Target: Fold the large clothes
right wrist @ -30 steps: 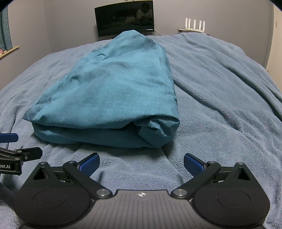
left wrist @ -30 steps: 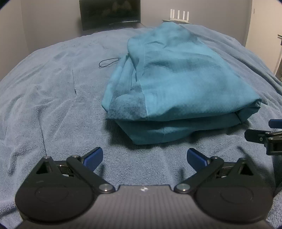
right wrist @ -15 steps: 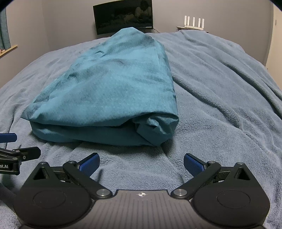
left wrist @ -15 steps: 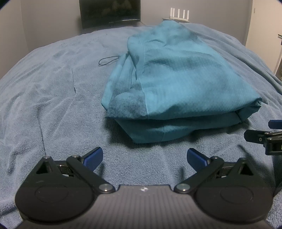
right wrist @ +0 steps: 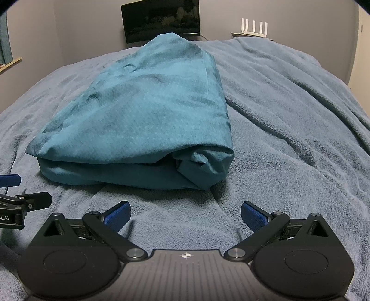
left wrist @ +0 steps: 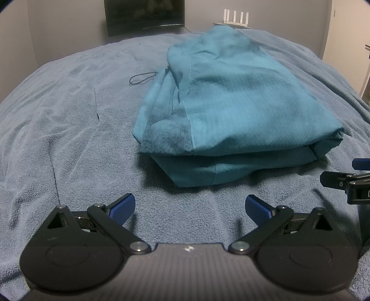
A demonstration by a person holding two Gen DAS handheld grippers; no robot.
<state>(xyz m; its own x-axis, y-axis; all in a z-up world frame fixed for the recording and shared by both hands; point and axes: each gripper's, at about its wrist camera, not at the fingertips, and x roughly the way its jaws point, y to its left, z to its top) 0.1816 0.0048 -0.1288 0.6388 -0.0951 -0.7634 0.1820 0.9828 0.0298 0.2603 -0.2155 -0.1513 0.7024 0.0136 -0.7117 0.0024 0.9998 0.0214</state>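
Observation:
A teal garment (left wrist: 231,111) lies folded in a thick bundle on the blue-grey blanket (left wrist: 57,129). It also shows in the right wrist view (right wrist: 143,120). My left gripper (left wrist: 190,207) is open and empty, a short way in front of the bundle's near left corner. My right gripper (right wrist: 186,214) is open and empty, in front of the bundle's near right corner. The right gripper shows at the right edge of the left wrist view (left wrist: 346,183). The left gripper shows at the left edge of the right wrist view (right wrist: 20,199). A thin black drawstring (left wrist: 142,78) lies beside the bundle's far left.
A dark screen (left wrist: 144,16) stands against the back wall. A white router with antennas (left wrist: 235,19) sits to its right. The blanket (right wrist: 300,115) spreads wide on both sides of the bundle. A shelf edge (right wrist: 10,64) shows at the far left.
Both grippers have drawn back slightly from the bundle and stayed open. The garment has not moved.

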